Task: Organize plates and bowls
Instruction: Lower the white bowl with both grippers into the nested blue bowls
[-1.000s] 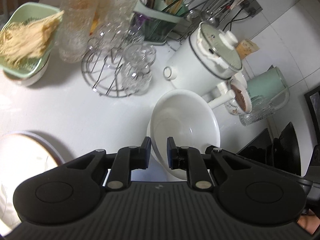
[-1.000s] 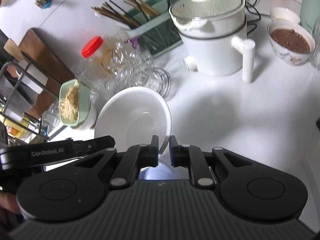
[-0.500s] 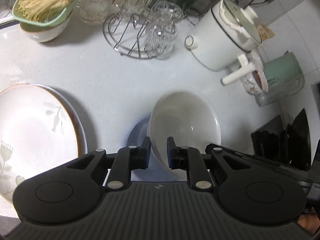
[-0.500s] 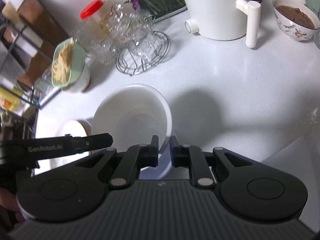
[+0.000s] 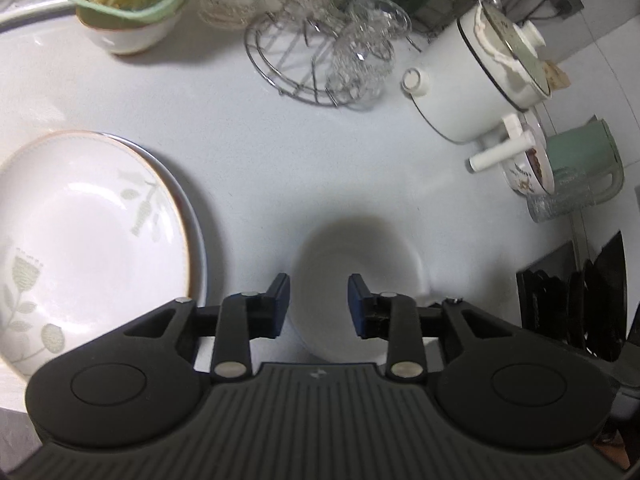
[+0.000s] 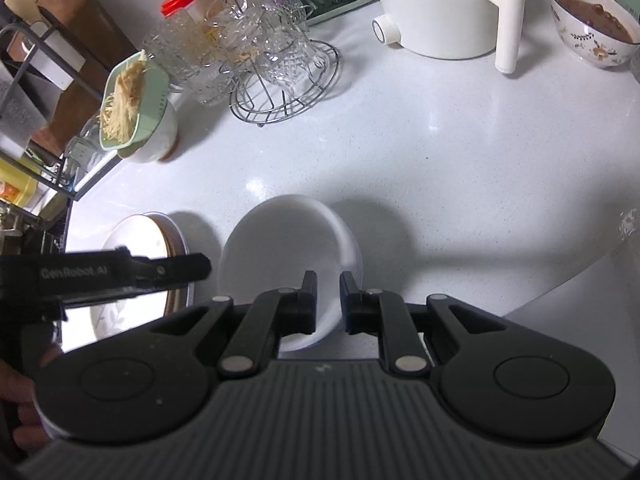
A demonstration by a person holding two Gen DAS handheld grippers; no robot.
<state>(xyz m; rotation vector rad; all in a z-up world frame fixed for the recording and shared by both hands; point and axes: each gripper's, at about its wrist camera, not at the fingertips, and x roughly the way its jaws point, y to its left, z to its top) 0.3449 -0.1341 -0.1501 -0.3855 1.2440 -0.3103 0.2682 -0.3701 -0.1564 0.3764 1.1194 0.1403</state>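
The white speckled table [image 6: 460,168] carries everything. Largest on it is the wide white plate with a leaf pattern and a brown rim [image 5: 84,240], lying flat at the near left on another plate. To its right sits the plain white round bowl [image 5: 356,268], mouth up; being round, it has no long axis. It stands upright on the table now, where a second ago it hung tilted above the table with both claws pinching its rim.

The left claw [image 5: 319,304] is opening: its blue-padded fingers [image 5: 280,300] stand apart on either side of the bowl's near rim, no longer pressing it as they did a moment ago. The right claw [image 6: 327,300] straddles the bowl's right near wall [image 6: 332,248], one finger inside and one outside, clenched on it.

Farther off stand a white electric pot with a side handle [image 6: 436,12], a wire rack of clear glasses [image 6: 276,68], and a green strainer of pale noodles on a white bowl [image 6: 132,100].
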